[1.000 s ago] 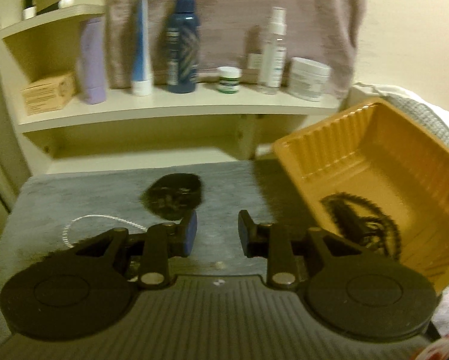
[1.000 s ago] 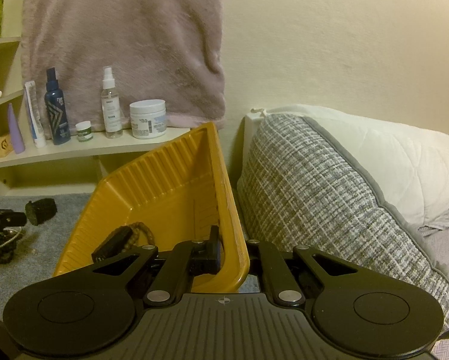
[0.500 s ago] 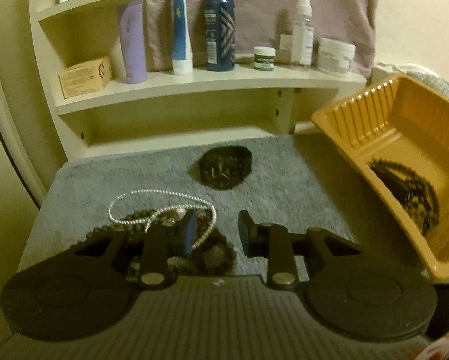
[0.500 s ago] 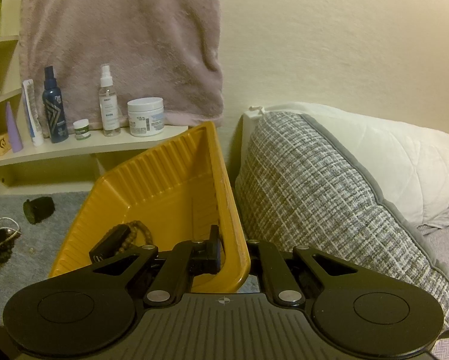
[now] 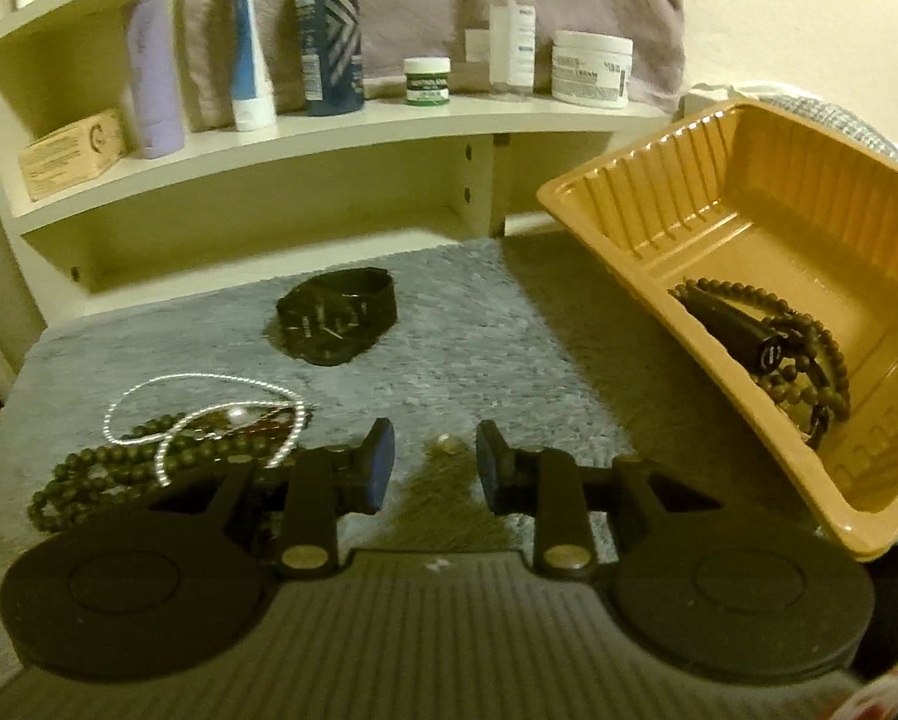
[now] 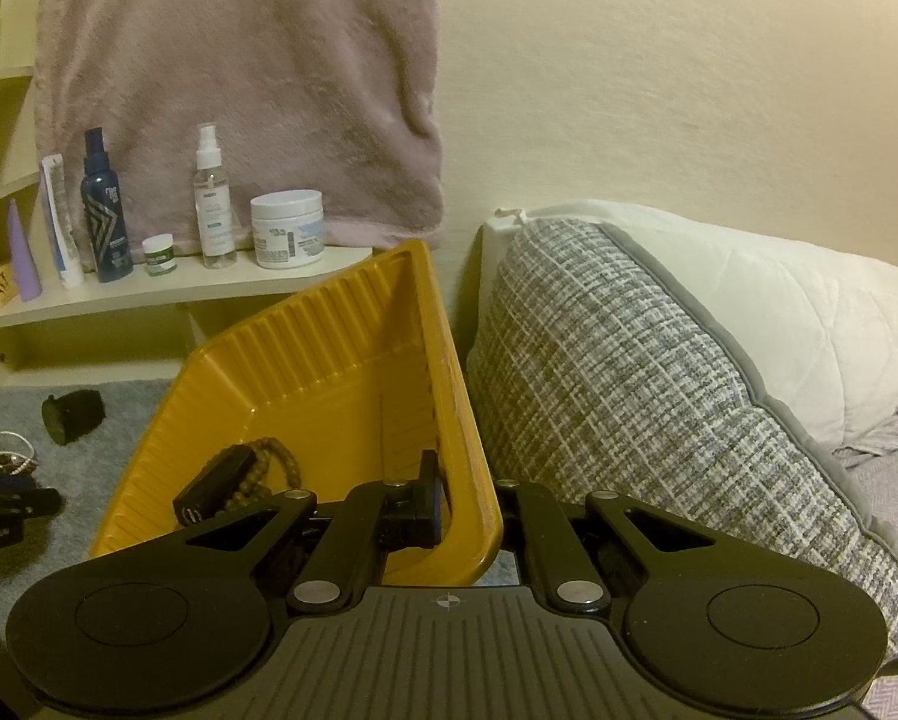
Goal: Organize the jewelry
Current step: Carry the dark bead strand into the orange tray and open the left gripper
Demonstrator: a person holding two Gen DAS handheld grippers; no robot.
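Note:
On the grey mat [image 5: 508, 348], my left gripper [image 5: 435, 468] stands open low over the surface, with only a small pale bead [image 5: 444, 441] lying on the mat beyond the gap. Just left of its left finger lies a tangle: a silver chain necklace [image 5: 209, 396] over dark bead strands [image 5: 89, 480]. A black watch [image 5: 338, 315] lies farther back. My right gripper [image 6: 466, 516] is shut on the near rim of a yellow tray [image 6: 329, 360], holding it tilted toward the mat. Inside the tray [image 5: 748, 192] are a brown bead bracelet [image 5: 808, 360] and a black band [image 5: 742, 330].
A cream shelf unit [image 5: 329, 138] behind the mat carries bottles, a tube, jars and a small box. A pinkish towel [image 6: 239, 90] hangs on the wall. A grey woven cushion [image 6: 628, 372] and a white pillow [image 6: 778, 312] press against the tray's right side.
My left gripper has sunk toward the mat and shifted, bringing the necklace tangle into view beside its left finger. The right gripper and the tray have stayed where they were.

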